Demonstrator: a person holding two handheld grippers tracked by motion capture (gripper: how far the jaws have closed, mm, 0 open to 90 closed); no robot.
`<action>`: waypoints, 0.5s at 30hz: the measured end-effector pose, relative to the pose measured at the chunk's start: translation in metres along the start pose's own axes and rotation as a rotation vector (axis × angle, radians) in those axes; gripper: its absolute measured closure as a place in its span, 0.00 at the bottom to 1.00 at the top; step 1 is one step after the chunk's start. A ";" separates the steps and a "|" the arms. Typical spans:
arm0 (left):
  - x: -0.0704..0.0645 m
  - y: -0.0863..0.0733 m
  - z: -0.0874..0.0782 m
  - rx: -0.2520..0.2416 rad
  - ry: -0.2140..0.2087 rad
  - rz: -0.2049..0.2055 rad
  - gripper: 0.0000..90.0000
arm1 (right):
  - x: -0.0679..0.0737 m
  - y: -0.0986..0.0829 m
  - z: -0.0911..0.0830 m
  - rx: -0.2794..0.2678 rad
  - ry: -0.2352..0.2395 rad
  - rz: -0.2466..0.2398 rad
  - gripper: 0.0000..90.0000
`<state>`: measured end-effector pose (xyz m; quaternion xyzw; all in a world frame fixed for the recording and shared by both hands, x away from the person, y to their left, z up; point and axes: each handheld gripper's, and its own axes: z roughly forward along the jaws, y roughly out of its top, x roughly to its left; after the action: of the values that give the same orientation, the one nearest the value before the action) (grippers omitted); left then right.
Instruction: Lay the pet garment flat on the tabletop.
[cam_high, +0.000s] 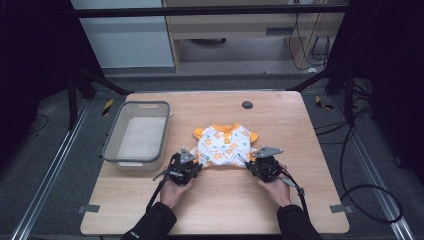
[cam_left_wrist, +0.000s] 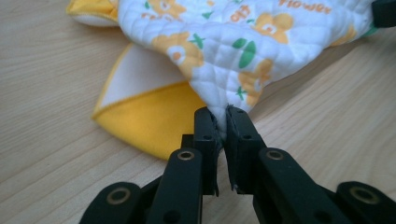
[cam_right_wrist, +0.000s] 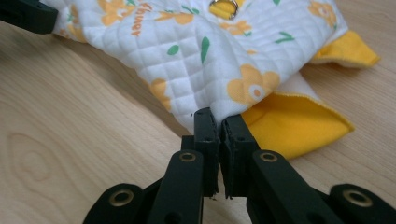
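Already both near corners of the baby garment, lying mid-table just right of the grey basket, are pinched: left gripper and right gripper clamp its quilted hem. Folding or lifting seemingly remains.

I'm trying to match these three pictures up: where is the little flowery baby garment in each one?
High view: the garment lies mid-table, right of the grey basin.
Left gripper view: upper centre, corner pinched by the jaws.
Right gripper view: upper centre, corner pinched likewise.
Shared landmark: its yellow lining.
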<state>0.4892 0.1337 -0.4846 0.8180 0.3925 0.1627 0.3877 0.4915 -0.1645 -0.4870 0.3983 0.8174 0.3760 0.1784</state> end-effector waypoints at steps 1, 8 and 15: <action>0.000 0.000 0.000 0.000 0.000 0.000 0.93 | 0.001 0.001 -0.003 -0.008 0.008 -0.004 0.96; -0.008 0.008 -0.037 -0.055 -0.063 0.027 0.93 | 0.007 0.005 -0.029 -0.052 0.053 -0.006 0.97; -0.019 0.012 -0.080 -0.108 -0.127 0.045 0.93 | 0.017 0.007 -0.067 -0.130 0.117 -0.013 0.97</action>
<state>0.4374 0.1546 -0.4233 0.8133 0.3393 0.1398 0.4515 0.4448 -0.1798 -0.4379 0.3579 0.8028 0.4499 0.1584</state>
